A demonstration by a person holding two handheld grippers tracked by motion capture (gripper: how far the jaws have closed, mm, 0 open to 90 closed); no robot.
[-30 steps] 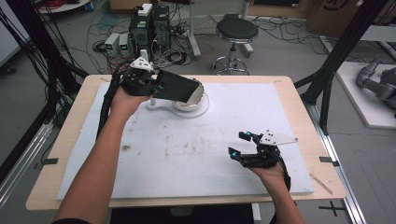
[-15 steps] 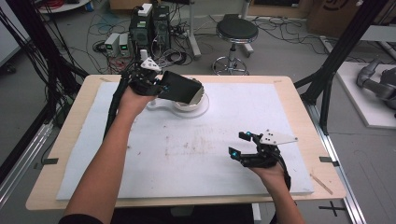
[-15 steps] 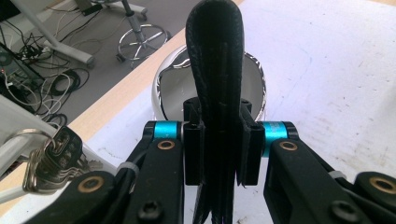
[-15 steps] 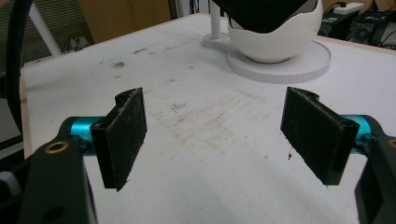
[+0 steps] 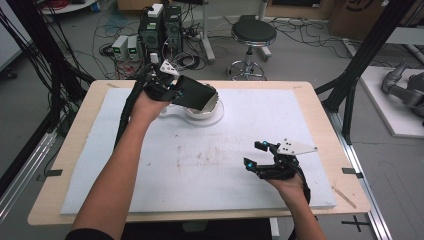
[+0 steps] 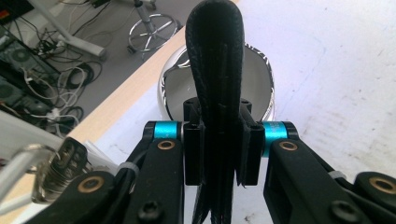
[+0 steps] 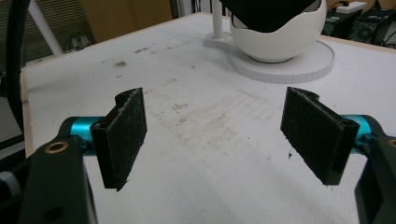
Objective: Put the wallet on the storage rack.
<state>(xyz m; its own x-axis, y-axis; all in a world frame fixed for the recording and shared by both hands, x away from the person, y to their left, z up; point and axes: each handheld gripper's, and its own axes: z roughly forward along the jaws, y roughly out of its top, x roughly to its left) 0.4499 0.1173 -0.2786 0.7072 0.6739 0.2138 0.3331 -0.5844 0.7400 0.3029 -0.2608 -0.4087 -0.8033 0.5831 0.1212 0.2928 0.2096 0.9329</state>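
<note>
Even, diffuse indoor light from overhead; no hard shadows. High view soft, slightly grainy, mild barrel bend at frame edges. White mat [image 5: 200, 165] bright, near washed out at right of left gripper view. Faint soft shadow beneath white bowl [image 7: 275, 37] in upper right of right gripper view. Glare streaks on bowl's shiny inside, centre of left gripper view. Black pouch [image 6: 215, 60] close to lens, surface detail lost in dark. Background floor blurred, upper left.

Flat black wallet [image 5: 196, 93] above white bowl [image 5: 206, 107]
</note>
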